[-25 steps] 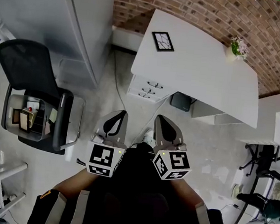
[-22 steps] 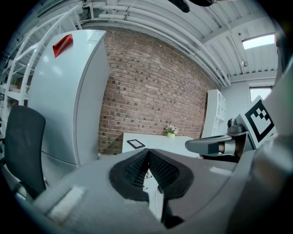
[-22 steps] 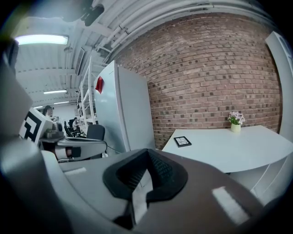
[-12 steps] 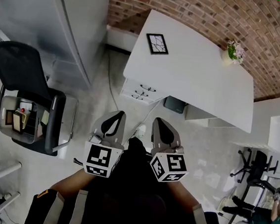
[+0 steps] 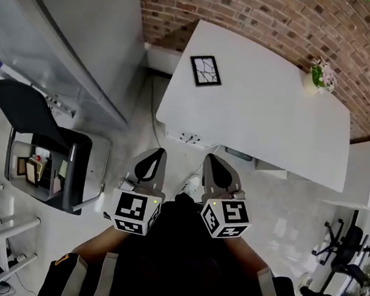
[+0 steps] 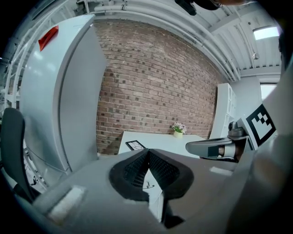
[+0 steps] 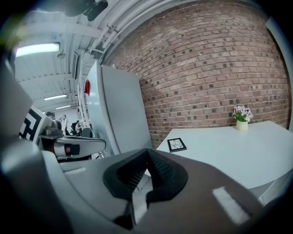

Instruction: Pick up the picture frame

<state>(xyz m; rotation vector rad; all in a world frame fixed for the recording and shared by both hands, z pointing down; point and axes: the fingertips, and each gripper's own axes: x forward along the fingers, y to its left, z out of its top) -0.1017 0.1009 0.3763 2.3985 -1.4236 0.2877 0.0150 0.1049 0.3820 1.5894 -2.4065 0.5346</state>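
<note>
Resting on the white table by the brick wall are a picture frame and flower pot, with left gripper and right gripper shut tight, empty.

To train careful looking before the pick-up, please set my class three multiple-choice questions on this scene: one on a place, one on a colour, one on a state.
1. Where is the picture frame?
A. Flat on the white table, near its far left corner
B. In an open drawer
C. Hanging on a wall

2. What colour is the frame's border?
A. Black
B. Red
C. Yellow

3. How do the left claw and the right claw stand?
A. Both wide open
B. Both shut and empty
C. Left shut on the frame

Answers:
1 A: the head view shows it lying on the tabletop by that corner.
2 A: a dark border surrounds a white picture with black lines.
3 B: in each gripper view the pads meet with nothing between them, and the frame is far ahead.
</note>
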